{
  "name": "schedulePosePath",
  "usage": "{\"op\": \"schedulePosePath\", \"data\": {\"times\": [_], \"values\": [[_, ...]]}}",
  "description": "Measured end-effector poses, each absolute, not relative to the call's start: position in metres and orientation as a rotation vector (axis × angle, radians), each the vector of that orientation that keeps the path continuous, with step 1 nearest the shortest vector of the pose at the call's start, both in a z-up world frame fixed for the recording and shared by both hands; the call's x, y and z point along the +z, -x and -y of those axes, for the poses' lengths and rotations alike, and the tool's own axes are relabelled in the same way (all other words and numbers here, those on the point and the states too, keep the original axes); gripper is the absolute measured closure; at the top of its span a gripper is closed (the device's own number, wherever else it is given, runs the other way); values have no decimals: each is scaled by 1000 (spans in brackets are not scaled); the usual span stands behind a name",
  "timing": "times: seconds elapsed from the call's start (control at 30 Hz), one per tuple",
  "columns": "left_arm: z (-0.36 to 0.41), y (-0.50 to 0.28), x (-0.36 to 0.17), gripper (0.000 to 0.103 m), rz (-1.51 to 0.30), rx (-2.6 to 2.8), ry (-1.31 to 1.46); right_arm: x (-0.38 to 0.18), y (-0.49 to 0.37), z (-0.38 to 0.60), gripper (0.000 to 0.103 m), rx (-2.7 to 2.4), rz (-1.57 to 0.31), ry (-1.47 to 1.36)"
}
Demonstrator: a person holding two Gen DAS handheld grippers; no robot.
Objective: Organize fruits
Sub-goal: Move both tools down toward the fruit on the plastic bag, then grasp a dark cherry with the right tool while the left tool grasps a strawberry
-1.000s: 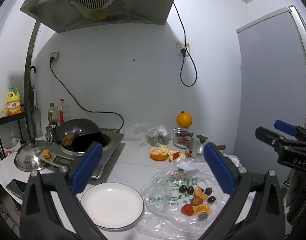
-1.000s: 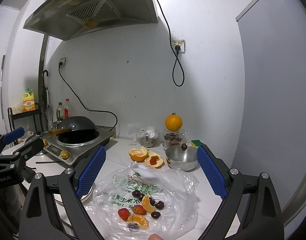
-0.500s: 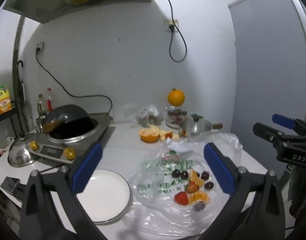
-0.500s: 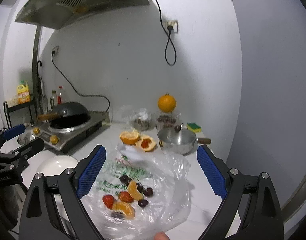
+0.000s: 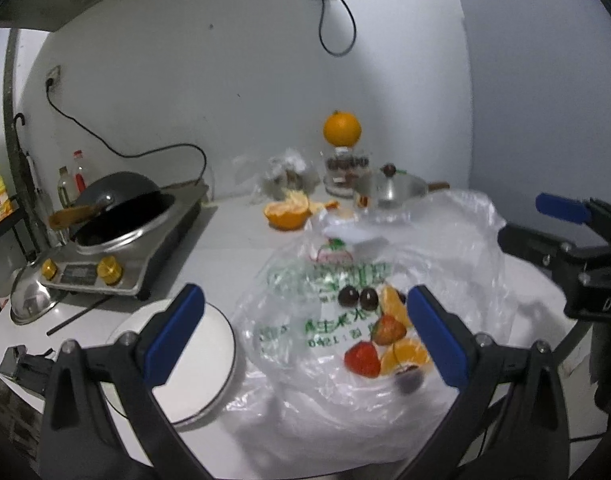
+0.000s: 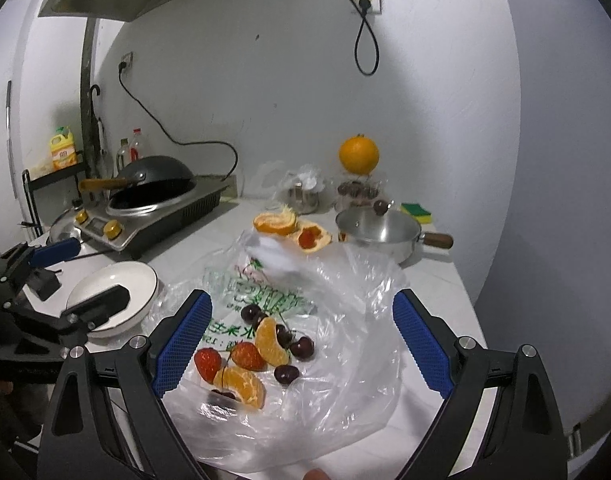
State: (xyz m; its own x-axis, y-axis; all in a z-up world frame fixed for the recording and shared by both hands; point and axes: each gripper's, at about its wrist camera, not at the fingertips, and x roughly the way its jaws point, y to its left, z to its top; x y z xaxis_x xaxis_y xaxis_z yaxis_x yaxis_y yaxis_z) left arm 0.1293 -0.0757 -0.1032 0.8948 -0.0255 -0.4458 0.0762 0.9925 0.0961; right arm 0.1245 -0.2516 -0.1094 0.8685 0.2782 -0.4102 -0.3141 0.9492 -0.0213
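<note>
Right wrist view: the right gripper is held above the counter with its jaws spread wide and nothing between them. Directly below and between the blue pads lies a crumpled clear plastic bag, on which the loose fruit is gathered: strawberries, orange segments and dark cherries. A white plate stands just beside the bag on its left, bare of fruit. The left gripper is likewise seen wide apart and empty, poised over the near edge of the plate and the bag.

No fruit has yet been transferred; the task is judged to be at its start, with a first pick pending.

Risks noted:
- The film may be pinched together with a fruit, since the pieces rest on loose folds; the whole bag could then be dragged and its contents scattered.
- Cherries are round and may roll off the bag or counter if nudged.
- Strawberries and orange segments are soft and could be crushed by a firm closure.
- Both grippers work close over the same pile, so a collision is possible.
- The saucepan and halved orange behind the bag could be disturbed by a pulled bag.
</note>
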Motion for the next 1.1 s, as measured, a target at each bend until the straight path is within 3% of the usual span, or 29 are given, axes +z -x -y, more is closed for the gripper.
{"op": "schedulePosePath", "data": {"times": [0.37,0.43,0.57,0.83,0.9,1.1], "values": [[92,-158,-140,3,-567,-116,-182,-146,-149,243,43,401,-531,102],[95,-165,-147,10,-598,-138,-197,-152,-156,242,45,410,-555,99],[98,-176,-161,11,-651,-153,-206,-165,-166,240,48,423,-587,100],[103,-194,-184,38,-749,-207,-210,-188,-182,237,49,439,-661,102],[104,-197,-189,41,-767,-215,-219,-193,-185,237,58,445,-676,99],[107,-201,-198,46,-797,-247,-225,-202,-193,233,63,467,-703,108]]}}
